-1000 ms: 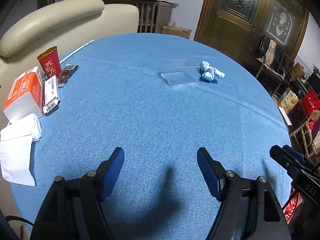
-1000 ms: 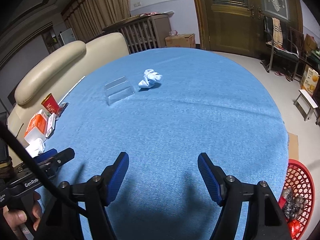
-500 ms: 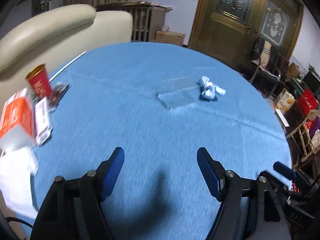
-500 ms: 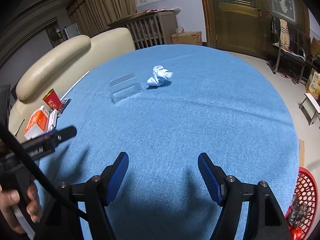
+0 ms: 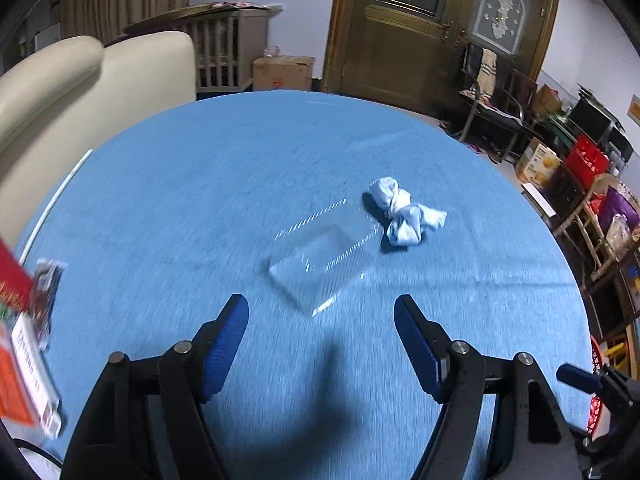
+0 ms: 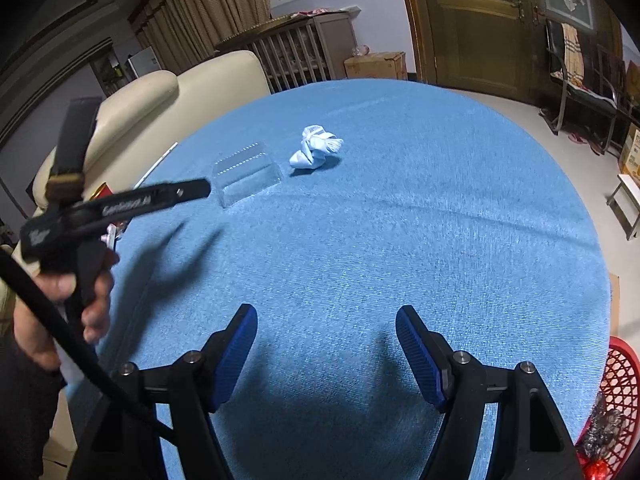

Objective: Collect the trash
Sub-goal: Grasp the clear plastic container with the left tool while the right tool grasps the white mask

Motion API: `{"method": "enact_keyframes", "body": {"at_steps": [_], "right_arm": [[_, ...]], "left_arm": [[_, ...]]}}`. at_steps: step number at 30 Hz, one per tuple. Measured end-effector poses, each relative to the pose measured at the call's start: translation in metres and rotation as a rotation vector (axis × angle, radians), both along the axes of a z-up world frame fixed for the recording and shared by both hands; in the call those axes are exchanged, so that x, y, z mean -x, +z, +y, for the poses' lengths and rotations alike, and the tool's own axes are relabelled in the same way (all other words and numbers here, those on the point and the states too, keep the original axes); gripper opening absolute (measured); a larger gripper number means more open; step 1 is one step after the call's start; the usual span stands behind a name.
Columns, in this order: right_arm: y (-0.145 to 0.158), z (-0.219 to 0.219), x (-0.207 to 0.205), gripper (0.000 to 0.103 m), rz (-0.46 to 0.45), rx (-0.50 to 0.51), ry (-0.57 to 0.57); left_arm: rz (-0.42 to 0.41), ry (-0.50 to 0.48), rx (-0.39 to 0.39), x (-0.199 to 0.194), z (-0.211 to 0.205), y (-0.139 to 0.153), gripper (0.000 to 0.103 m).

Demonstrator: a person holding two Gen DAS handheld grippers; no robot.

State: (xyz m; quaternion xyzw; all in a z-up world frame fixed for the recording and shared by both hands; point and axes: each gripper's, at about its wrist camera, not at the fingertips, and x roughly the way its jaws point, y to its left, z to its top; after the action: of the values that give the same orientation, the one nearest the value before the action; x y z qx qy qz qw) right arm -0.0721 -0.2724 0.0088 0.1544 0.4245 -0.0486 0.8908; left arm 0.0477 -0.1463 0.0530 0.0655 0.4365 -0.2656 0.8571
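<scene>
A clear plastic tray lies on the round blue table. A crumpled white tissue sits just right of it. My left gripper hovers open a short way in front of the clear tray, nothing between its blue pads. In the right wrist view the left gripper shows from the side, held by a hand. My right gripper stands open over bare cloth, well short of both items.
A red mesh basket with trash in it stands off the table's right edge. A red cup, packets and an orange box crowd the table's left edge. A cream sofa lies behind it, with chairs and boxes at the right.
My left gripper has swept forward and rightward across the table, so the clear tray and tissue now sit much nearer. The right gripper has barely shifted. Both stayed open.
</scene>
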Motion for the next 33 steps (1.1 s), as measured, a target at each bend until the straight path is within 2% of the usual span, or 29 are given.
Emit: {"method": "enact_keyframes", "body": {"at_steps": [7, 14, 18, 20, 22, 27, 33], "right_arm": [[-0.001, -0.008, -0.011, 0.075, 0.006, -0.018, -0.006], [-0.005, -0.016, -0.019, 0.075, 0.015, -0.028, -0.014], [-0.008, -0.019, -0.026, 0.075, 0.020, -0.028, -0.012], [-0.008, -0.018, -0.030, 0.075, 0.020, -0.024, -0.009], [-0.007, -0.018, -0.037, 0.075, 0.013, -0.013, -0.003], [-0.004, -0.025, -0.063, 0.075, -0.015, 0.008, -0.018], [0.006, -0.023, -0.116, 0.075, -0.063, 0.047, 0.000]], "left_arm": [[0.010, -0.041, -0.016, -0.034, -0.019, -0.006, 0.076], [0.017, -0.106, -0.053, -0.049, -0.032, -0.017, 0.076], [0.039, -0.131, -0.048, -0.054, -0.032, -0.023, 0.076], [0.021, -0.131, -0.076, -0.051, -0.034, -0.025, 0.059], [-0.001, -0.128, -0.093, -0.048, -0.034, -0.025, 0.058], [-0.020, -0.058, -0.096, -0.039, -0.025, -0.023, 0.055], [0.014, 0.088, -0.036, -0.030, 0.004, -0.017, 0.055]]}}
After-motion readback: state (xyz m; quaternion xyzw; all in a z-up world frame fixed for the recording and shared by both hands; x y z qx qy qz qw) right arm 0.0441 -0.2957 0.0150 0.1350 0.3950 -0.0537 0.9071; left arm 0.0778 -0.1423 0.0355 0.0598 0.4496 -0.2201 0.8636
